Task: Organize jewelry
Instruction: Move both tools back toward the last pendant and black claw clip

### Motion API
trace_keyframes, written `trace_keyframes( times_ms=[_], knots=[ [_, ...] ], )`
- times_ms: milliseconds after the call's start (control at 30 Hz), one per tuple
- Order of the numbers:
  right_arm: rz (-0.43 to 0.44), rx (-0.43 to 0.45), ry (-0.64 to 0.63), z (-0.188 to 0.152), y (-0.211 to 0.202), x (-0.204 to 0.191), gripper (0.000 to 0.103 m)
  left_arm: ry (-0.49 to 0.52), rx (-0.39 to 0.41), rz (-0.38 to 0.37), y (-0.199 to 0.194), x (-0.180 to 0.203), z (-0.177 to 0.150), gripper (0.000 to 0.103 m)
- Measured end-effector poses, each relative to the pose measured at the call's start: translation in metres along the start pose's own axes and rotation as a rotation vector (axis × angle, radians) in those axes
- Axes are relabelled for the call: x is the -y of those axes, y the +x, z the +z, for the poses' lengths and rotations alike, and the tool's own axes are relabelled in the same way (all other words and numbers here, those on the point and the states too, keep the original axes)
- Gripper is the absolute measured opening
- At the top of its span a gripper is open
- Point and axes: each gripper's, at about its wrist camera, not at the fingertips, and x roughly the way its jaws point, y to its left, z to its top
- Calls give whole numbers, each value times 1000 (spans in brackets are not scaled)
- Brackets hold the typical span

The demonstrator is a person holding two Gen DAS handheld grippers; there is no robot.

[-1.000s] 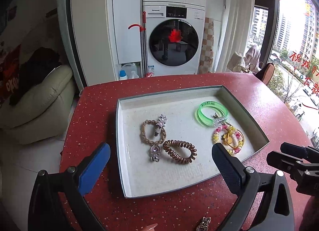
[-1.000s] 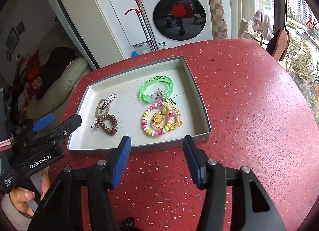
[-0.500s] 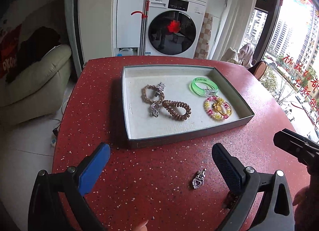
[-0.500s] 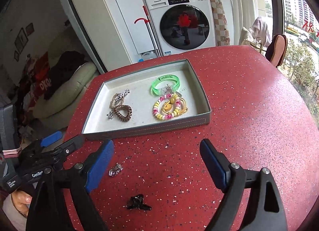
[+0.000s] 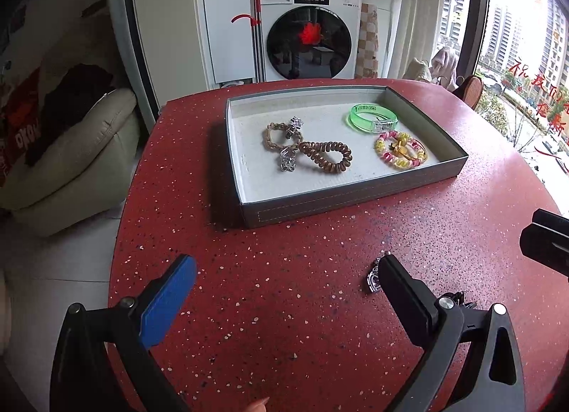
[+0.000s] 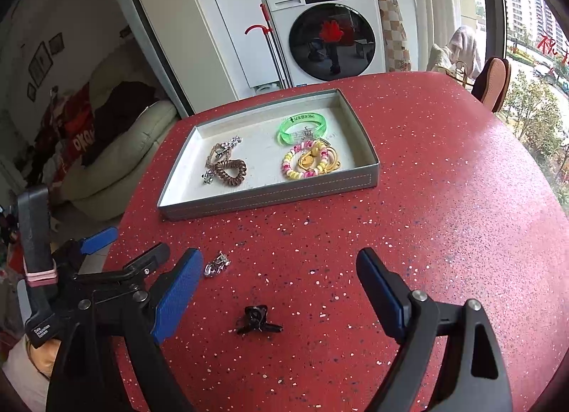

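Observation:
A grey tray (image 5: 348, 195) (image 6: 270, 198) on the red table holds a green bangle (image 5: 371, 118) (image 6: 302, 127), a pink-yellow bead bracelet (image 5: 400, 154) (image 6: 306, 163), a brown spiral hair tie (image 5: 325, 156) (image 6: 231, 172), a braided bracelet (image 5: 277, 136) and a silver clip (image 5: 288, 161). A silver charm (image 6: 217, 265) (image 5: 373, 278) and a black clip (image 6: 258, 319) lie on the table in front of the tray. My left gripper (image 5: 284, 291) is open and empty, its right finger beside the charm. My right gripper (image 6: 281, 287) is open and empty above the black clip.
The round red table (image 6: 444, 198) drops off at its left edge to a white floor and a cream sofa (image 5: 71, 156). A washing machine (image 6: 330, 38) stands behind. A chair (image 6: 492, 83) sits at the far right by the window. The left gripper's body (image 6: 89, 287) shows in the right wrist view.
Both grippers have pulled back from the tray toward the table's near side. The silver charm and black clip came into view. Both stay open.

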Motion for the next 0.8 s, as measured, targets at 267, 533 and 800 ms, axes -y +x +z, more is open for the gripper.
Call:
trace_keyframes(
  times_ms=[267, 533, 800],
  knots=[
    [-14, -96, -67, -27, 9, -9, 90, 10, -81, -37, 17, 2, -13, 103],
    [-39, -157, -134, -50, 27, -22, 90, 59, -106, -55, 29, 20, -11, 103],
    [-38, -173, -141, -56, 35, -23, 90, 123, -99, -54, 38, 40, -3, 103]
  ],
)
